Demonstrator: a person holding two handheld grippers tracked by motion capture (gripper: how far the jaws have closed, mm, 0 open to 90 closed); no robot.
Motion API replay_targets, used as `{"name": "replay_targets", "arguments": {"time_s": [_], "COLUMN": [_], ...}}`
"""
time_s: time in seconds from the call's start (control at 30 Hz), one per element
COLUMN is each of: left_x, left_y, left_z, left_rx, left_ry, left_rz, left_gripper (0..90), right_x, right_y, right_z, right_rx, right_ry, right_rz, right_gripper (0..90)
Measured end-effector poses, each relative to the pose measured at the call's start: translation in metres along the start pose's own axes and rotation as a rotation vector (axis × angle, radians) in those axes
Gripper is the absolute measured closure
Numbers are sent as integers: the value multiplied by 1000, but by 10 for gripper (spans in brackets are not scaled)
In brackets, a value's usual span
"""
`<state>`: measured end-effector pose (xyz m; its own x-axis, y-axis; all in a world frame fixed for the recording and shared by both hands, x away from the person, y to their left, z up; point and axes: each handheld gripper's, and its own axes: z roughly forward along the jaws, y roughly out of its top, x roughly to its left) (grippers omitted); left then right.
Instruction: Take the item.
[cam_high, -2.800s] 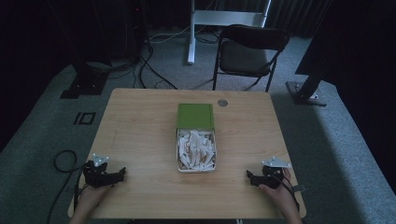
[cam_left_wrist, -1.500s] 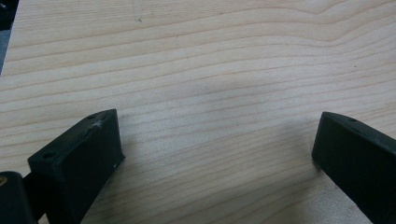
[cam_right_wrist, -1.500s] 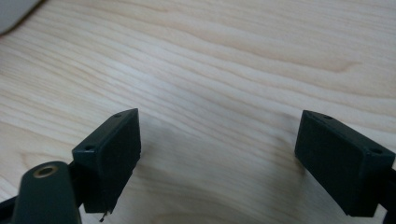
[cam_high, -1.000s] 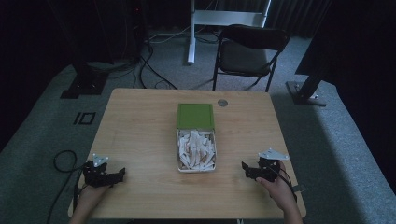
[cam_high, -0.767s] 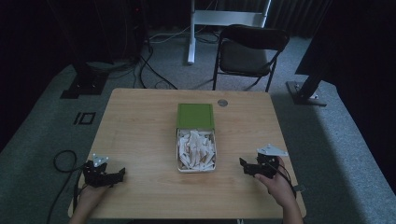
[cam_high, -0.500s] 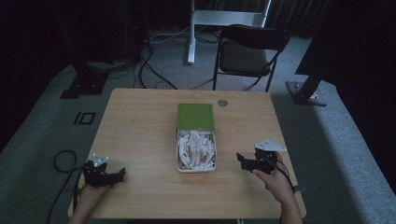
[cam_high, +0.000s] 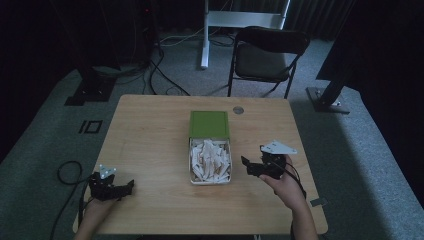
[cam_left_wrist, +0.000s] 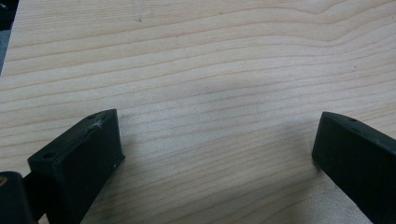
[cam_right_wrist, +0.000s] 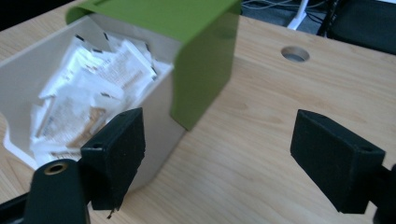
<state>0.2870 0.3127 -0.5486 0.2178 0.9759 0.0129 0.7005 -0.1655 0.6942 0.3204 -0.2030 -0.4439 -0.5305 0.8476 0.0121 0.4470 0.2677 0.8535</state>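
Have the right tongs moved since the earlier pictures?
Yes. The right tongs have moved away from the table's near right corner, closer to the box of white packets.

Two forearms reach in from the near edge of the desk. The left hand holds the left tongs low at the near left corner, jaws spread wide over bare wood. The right hand holds the right tongs further forward, jaws likewise wide apart, gripping nothing.
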Motion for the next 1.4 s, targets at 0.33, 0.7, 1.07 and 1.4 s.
{"name": "replay_targets", "arguments": {"time_s": [0.33,0.7,1.07,1.4], "left_x": [0,0,0,0], "left_y": [0,0,0,0], "left_z": [0,0,0,0], "left_rx": [1,2,1,0], "left_ry": [0,0,0,0], "left_rz": [0,3,0,0], "left_gripper": [23,24,23,23], "right_x": [25,51,71,84], "right_y": [22,31,23,6], "right_z": [11,26,39,51], "right_rx": [-26,-34,-9,33], "right_ry": [55,120,177,207], "right_rz": [-47,-99,-127,-118], "right_gripper": [193,217,351,549]}}
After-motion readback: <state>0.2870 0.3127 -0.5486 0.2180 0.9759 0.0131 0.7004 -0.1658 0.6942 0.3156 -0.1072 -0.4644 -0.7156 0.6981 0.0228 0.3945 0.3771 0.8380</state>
